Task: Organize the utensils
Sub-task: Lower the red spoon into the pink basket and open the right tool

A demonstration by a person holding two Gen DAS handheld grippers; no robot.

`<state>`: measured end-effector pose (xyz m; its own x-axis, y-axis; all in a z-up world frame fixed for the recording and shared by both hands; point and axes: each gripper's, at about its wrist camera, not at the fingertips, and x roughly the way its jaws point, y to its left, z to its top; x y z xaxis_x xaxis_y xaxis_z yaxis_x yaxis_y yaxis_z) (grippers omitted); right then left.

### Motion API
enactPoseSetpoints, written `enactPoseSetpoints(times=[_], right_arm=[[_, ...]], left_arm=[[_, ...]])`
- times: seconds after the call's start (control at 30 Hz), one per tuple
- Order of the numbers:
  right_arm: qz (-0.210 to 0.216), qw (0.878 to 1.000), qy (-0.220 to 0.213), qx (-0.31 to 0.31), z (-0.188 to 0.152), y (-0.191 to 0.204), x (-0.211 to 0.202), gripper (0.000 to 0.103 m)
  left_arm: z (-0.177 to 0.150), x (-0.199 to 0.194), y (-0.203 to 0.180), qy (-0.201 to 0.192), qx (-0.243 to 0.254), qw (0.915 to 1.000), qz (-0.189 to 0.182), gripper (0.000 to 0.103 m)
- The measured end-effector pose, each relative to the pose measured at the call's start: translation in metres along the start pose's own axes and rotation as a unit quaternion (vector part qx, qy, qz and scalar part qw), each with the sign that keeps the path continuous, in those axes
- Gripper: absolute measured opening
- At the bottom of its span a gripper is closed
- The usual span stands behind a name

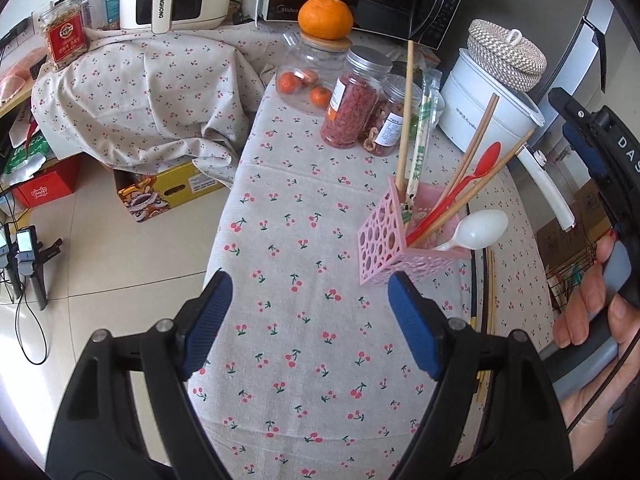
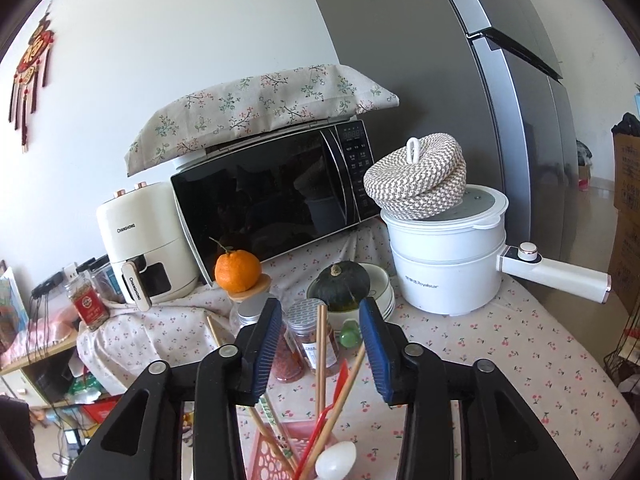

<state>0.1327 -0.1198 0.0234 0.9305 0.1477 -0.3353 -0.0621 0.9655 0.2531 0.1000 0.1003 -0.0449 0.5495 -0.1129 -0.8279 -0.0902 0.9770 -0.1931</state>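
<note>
Cherry-print cloth point(image 1: 304, 240) covers the table, and a pink holder point(image 1: 390, 236) stands on it with chopsticks point(image 1: 472, 148), a red spoon point(image 1: 478, 170) and a white spoon point(image 1: 478, 232) inside. Left gripper point(image 1: 310, 318) hangs wide open over bare cloth beside the holder, gripping nothing. Right gripper point(image 2: 320, 350) is open too, just above the holder, empty.
</note>
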Motion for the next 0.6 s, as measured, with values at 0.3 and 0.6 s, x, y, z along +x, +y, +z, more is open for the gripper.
enactPoseSetpoints(times=[0.3,0.6], right_arm=[[-0.016,0.997,0.075,-0.006,-0.003,-0.052,-0.027,0.067],[-0.047,0.986,0.159,0.014,-0.018,-0.111,-0.037,0.077]], left_arm=[[-0.015,-0.003,-0.036,0.003,0.044,0.9990,0.000,0.083],[-0.038,0.017,-0.068,0.049,0.084,0.9949,-0.029,0.083]])
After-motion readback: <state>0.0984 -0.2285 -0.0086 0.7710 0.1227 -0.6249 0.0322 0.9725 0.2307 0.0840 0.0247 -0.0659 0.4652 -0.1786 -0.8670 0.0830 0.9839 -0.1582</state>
